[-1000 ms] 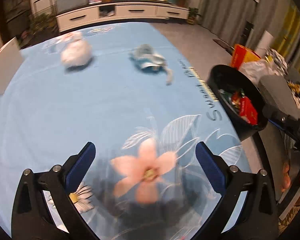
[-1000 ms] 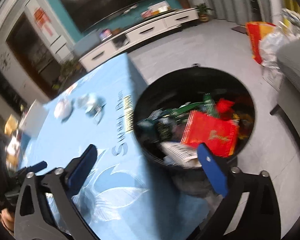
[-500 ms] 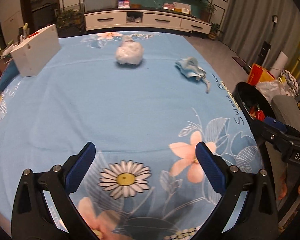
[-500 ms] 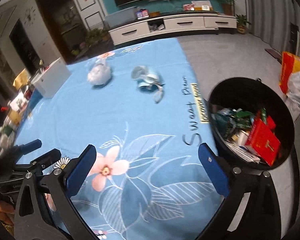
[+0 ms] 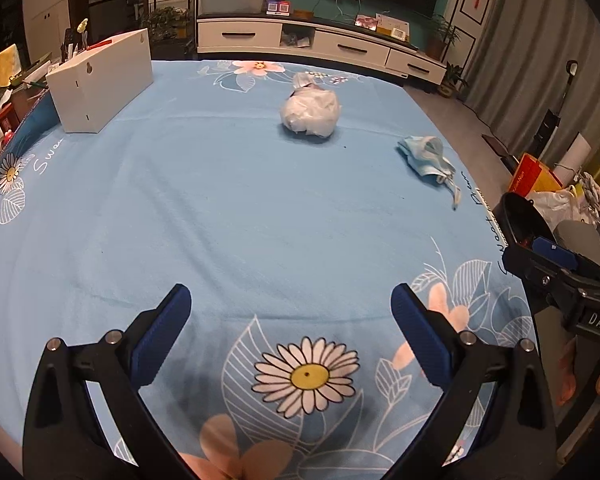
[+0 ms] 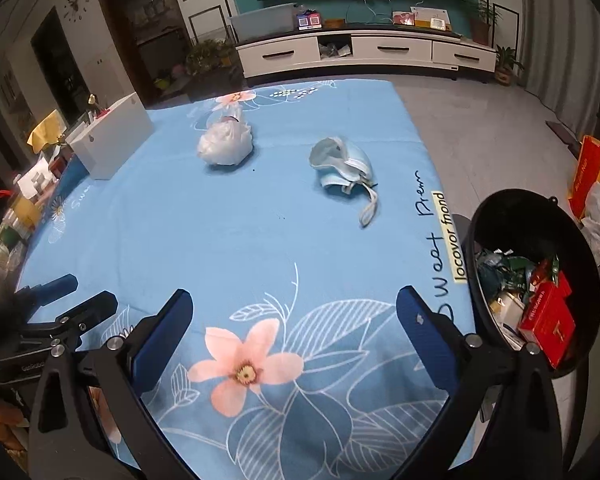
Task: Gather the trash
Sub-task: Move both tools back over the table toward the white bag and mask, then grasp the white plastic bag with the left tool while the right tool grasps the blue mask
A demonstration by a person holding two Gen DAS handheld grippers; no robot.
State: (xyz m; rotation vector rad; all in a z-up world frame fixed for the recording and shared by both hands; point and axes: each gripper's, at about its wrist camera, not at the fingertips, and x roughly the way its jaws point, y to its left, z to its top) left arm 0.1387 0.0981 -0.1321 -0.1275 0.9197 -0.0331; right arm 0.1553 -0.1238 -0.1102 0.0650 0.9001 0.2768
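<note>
A crumpled white plastic bag (image 5: pixel 310 114) (image 6: pixel 226 142) lies at the far middle of the blue flowered tablecloth (image 5: pixel 220 208) (image 6: pixel 260 232). A crumpled light-blue face mask (image 5: pixel 427 157) (image 6: pixel 342 166) lies to its right, near the table's right edge. A black trash bin (image 6: pixel 538 220) (image 5: pixel 518 216) holding wrappers and a red box stands on the floor by that edge. My left gripper (image 5: pixel 291 316) is open and empty over the near cloth. My right gripper (image 6: pixel 294 314) is open and empty too, well short of the mask.
A white cardboard box (image 5: pixel 100 80) (image 6: pixel 112 140) stands at the table's far left. Bottles and clutter (image 6: pixel 16 216) line the left side. Red and white bags (image 6: pixel 592 184) sit on the floor beyond the bin. A white TV cabinet (image 6: pixel 364 52) runs along the far wall.
Both grippers swung left, away from the bin and toward the table, so the bag and mask now sit ahead. Both stayed open and empty.
</note>
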